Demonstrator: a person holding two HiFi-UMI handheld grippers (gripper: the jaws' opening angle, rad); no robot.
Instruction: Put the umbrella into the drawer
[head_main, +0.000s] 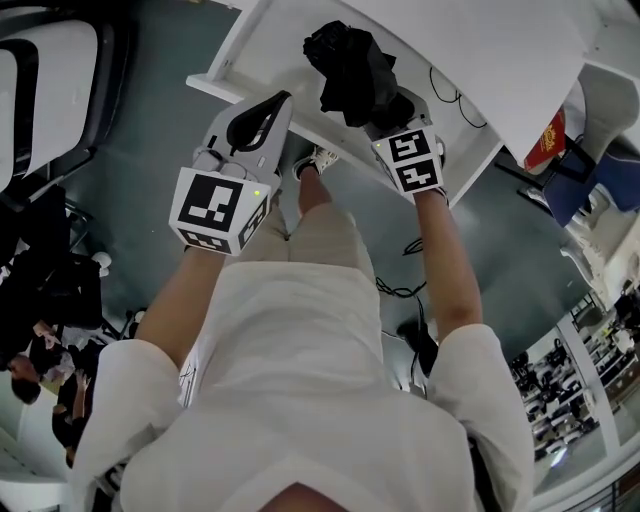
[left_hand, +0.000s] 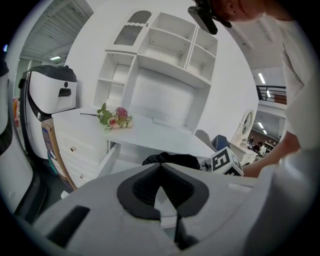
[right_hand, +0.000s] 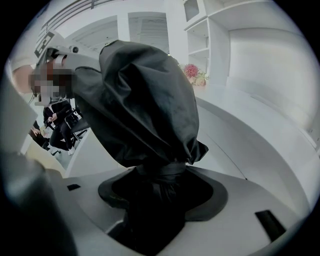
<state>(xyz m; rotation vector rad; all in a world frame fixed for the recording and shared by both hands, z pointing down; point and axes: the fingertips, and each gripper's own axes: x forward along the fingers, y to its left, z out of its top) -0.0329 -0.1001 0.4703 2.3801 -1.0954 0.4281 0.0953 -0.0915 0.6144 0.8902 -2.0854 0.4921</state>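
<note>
A home-style furniture set stands inside a large open hall. A white table (left_hand: 165, 136) carries a white shelving hutch (left_hand: 170, 55) against a plain white wall. A flower bouquet (left_hand: 116, 119) lies on the table top. An oval mirror (left_hand: 246, 125) stands on a neighbouring white unit.

Features of a large working building surround the set:
- a grey-green floor (head_main: 160, 130) with loose cables (head_main: 400, 290)
- ceiling strip lights (left_hand: 261, 78)
- a mezzanine railing (left_hand: 270, 92)
- a blue chair (head_main: 605, 185)
- other people (head_main: 40, 370) in the background

A white-and-black machine (left_hand: 52, 90) stands beside the table.
</note>
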